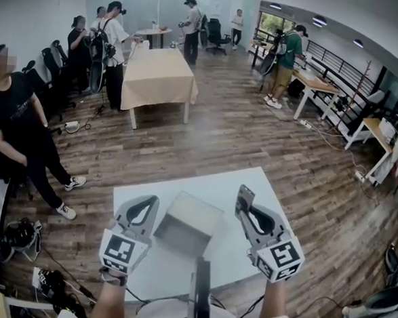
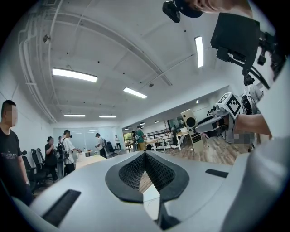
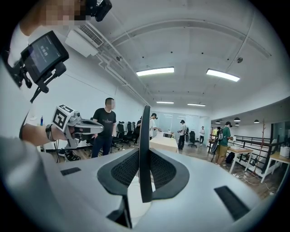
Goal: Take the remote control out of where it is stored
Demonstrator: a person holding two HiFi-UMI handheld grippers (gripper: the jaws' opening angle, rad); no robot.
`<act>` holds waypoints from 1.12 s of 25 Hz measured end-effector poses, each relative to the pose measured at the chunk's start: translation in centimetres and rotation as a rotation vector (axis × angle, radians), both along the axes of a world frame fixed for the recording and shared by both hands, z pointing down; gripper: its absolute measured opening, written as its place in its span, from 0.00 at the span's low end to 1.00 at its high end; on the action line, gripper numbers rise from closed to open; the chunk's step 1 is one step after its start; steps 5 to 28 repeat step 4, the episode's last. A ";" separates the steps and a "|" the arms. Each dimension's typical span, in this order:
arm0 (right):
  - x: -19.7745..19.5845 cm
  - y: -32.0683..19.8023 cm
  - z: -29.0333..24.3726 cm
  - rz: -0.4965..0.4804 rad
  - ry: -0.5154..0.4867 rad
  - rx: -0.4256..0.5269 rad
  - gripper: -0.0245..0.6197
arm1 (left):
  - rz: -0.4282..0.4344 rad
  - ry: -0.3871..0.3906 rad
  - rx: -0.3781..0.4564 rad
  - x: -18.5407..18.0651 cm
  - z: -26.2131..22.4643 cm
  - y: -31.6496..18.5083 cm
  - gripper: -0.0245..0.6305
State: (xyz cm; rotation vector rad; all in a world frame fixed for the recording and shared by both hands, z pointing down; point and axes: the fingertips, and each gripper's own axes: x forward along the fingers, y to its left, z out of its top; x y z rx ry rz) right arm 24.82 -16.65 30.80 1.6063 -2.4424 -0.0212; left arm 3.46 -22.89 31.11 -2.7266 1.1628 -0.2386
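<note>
The remote control [image 3: 144, 127] is held out of its storage: it is clamped upright between the two jaws of the right claw [image 3: 144, 156]. In the right gripper view it is seen from its edge, as a thin, flat, dark slab that rises above the jaw tips. The pads [image 3: 122, 170] that press on it are black, with a fine mesh texture, and are set in smooth grey shells. The left claw [image 2: 145, 155] is brought together at its tips, with nothing between them. In the head view a grey box [image 1: 189, 223] with straight walls stands between both claws on the white, smooth tabletop [image 1: 252, 182]. Around it, a floor [image 1: 255, 135] of dark wooden planks is seen.
</note>
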 end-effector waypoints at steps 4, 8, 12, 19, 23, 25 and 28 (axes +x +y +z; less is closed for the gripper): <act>-0.2 -0.3 0.1 0.001 -0.001 -0.001 0.15 | 0.003 0.014 0.011 -0.1 0.2 -0.3 0.04; -0.2 -0.3 0.1 0.001 -0.001 -0.001 0.15 | 0.003 0.014 0.011 -0.1 0.2 -0.3 0.04; -0.2 -0.3 0.1 0.001 -0.001 -0.001 0.15 | 0.003 0.014 0.011 -0.1 0.2 -0.3 0.04; -0.2 -0.3 0.1 0.001 -0.001 -0.001 0.15 | 0.003 0.014 0.011 -0.1 0.2 -0.3 0.04; -0.2 -0.3 0.1 0.001 -0.001 -0.001 0.15 | 0.003 0.014 0.011 -0.1 0.2 -0.3 0.04; -0.2 -0.3 0.1 0.001 -0.001 -0.001 0.15 | 0.003 0.014 0.011 -0.1 0.2 -0.3 0.04; -0.2 -0.3 0.1 0.001 -0.001 -0.001 0.15 | 0.003 0.014 0.011 -0.1 0.2 -0.3 0.04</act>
